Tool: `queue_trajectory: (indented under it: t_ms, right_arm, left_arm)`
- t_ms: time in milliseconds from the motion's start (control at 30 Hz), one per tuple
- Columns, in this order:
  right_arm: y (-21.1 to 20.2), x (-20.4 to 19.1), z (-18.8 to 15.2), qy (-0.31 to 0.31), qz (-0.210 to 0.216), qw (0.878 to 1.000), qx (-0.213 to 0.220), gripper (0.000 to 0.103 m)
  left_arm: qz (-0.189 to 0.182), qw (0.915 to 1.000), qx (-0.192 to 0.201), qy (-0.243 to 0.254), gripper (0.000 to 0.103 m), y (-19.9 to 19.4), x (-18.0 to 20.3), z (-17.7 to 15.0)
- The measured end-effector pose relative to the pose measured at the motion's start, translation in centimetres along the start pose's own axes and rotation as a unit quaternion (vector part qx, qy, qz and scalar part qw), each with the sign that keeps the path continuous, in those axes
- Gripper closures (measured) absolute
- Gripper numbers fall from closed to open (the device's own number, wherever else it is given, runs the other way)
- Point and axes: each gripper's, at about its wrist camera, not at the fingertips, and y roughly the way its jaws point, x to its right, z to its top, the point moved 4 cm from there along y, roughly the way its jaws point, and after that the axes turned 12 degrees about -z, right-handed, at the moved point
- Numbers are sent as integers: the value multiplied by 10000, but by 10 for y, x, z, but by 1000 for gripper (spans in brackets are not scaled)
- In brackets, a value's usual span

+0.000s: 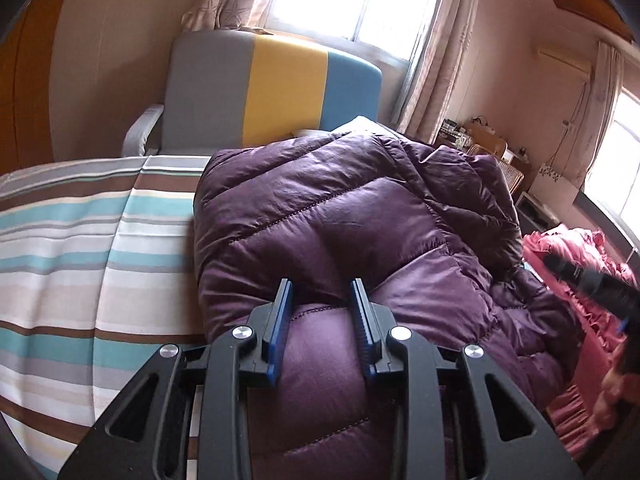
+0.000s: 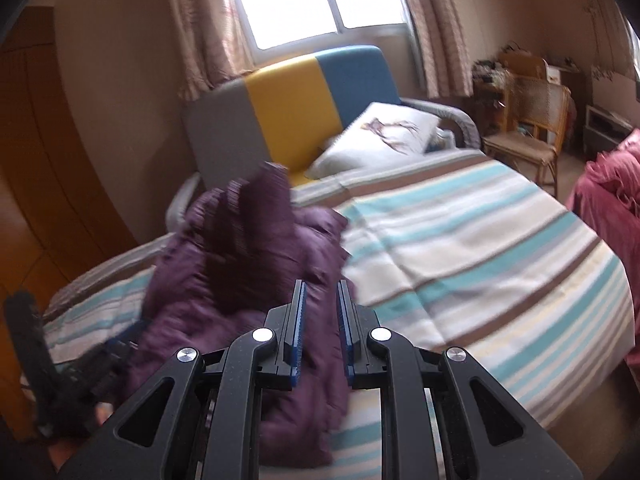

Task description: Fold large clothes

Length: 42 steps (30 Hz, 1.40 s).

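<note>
A large purple quilted jacket (image 1: 328,216) lies bunched on the striped bedcover (image 1: 72,248). My left gripper (image 1: 322,294) is shut on a puffed fold at the jacket's near edge, and the fabric bulges between its blue pads. In the left wrist view the right gripper (image 1: 592,280) appears as a black shape at the right edge, with a hand below it. In the blurred right wrist view, my right gripper (image 2: 320,296) has its jaws close together, shut on purple jacket (image 2: 240,264) fabric, which is lifted into a heap. The left gripper (image 2: 80,364) is a dark blur at the lower left.
A grey, yellow and blue headboard (image 2: 292,108) stands under the window, with a white pillow (image 2: 384,136) against it. The striped bedcover (image 2: 500,248) stretches to the right. A wicker chair (image 2: 532,136) and pink bedding (image 2: 612,200) stand beyond the bed. A wooden wardrobe (image 2: 32,140) is at the left.
</note>
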Motion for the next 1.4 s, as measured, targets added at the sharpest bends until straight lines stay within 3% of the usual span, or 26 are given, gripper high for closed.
queue_trajectory:
  t_ms: [133,300,467,667,800,967,1133,1400]
  right_arm:
    - [-2,-42,14,-333,247,9991,114,87]
    - [27,-72,16,-819,-73,9966,-52,87]
    - [81,-46,-3,-819,-724,9922,-597,87]
    - [110,-16,-45,-309,-615,9934,-918,87]
    - [121,-13,-50,-190,-579,9944,-863,87]
    - [116,-14,-48,-286,-532,9950,-799,87]
    - [100,-8,-32,-164,-238,9956,-890,87]
    - [67,-20,20,-301,46,9983,-488,87]
  left_arm:
    - [113,9998,-41,184,75,0,9,2]
    - [130,9996,-160,201,75,5,11,6]
    - [132,9988,-332,335,75,15,13,10]
    - [-168,9984,-420,338,74,28,15,3]
    - [-53,9980,-406,480,74,35,18,-1]
    - [-252,9988,-402,112,73,23,11,9]
    - [30,9993,-342,-154,69,18,-7,31]
    - [375,9959,-820,32,58,51,-19,65]
